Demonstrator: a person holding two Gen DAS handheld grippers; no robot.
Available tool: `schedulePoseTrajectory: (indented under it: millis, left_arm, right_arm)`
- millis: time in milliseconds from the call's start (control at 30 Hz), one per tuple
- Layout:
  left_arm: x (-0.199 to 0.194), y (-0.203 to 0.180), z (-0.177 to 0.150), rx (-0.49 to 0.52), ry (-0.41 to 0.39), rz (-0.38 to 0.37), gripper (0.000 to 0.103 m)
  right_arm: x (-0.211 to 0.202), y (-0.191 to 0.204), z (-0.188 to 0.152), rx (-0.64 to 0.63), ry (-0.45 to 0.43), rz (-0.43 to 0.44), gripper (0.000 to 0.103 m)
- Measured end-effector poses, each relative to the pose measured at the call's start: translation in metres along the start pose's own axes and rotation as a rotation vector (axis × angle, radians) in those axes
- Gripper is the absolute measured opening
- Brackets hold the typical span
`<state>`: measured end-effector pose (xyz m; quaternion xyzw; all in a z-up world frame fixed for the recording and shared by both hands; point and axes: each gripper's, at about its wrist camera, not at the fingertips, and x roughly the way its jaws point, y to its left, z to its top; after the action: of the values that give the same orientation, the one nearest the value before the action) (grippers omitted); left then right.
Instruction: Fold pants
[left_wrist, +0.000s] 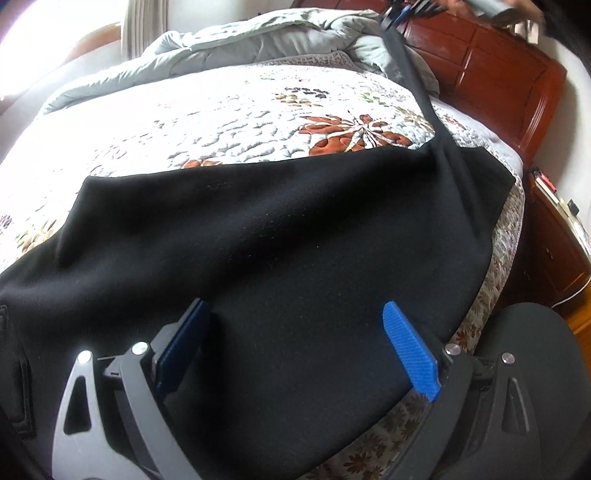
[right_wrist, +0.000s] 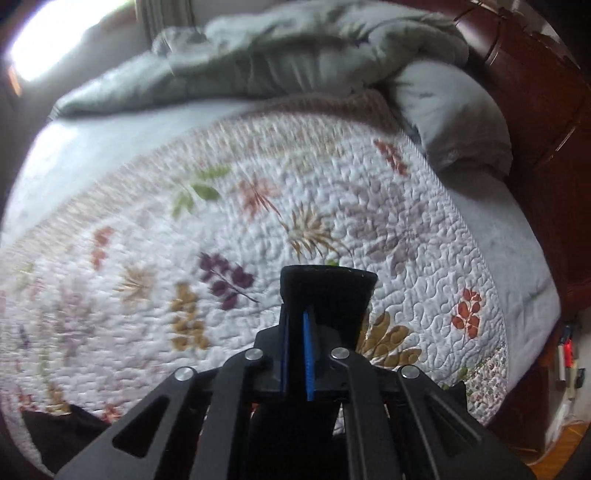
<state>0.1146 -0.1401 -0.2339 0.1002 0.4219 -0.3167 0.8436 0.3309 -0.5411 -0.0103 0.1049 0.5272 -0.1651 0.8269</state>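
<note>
- The left gripper (left_wrist: 297, 347) hovers just above the black soft-fabric pants (left_wrist: 258, 236), jaws spread wide with nothing between the blue pads; judged purpose: ready to pin or grasp the near part of the garment.
- The pants lie spread across the near half of the white quilted bedspread with leaf print (left_wrist: 229, 122), which gives a flat surface for folding.
- From the pants' far right corner a narrow strip of black fabric rises taut to the right gripper (left_wrist: 397, 16), raised high near the red-brown wooden headboard (left_wrist: 491, 77).
- In the right wrist view, the right gripper (right_wrist: 297, 314) is clamped narrow on that black fabric end; judged purpose: lifting one end to carry it over the rest.
- Beyond the bedspread, a rumpled pale grey-green duvet (right_wrist: 295, 48) lies bunched clear of the work area.
</note>
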Motion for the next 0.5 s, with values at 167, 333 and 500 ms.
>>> schedulePoseTrajectory:
  millis: [167,333,500]
  left_arm:
    - [-0.004,-0.001,-0.01,-0.022,-0.08,0.024,0.095]
    - [-0.007,-0.005,-0.013,-0.042,-0.119,0.055,0.095]
    - [-0.007,-0.006,-0.013,-0.054,-0.114,0.07,0.096]
  right_arm:
    - [-0.087,-0.046,-0.026,0.035,-0.202,0.202,0.006]
    - [-0.098,-0.14,-0.097,0.171,-0.346,0.317,0.006]
    - [-0.023,-0.24,-0.181,0.418,-0.291,0.352,0.006]
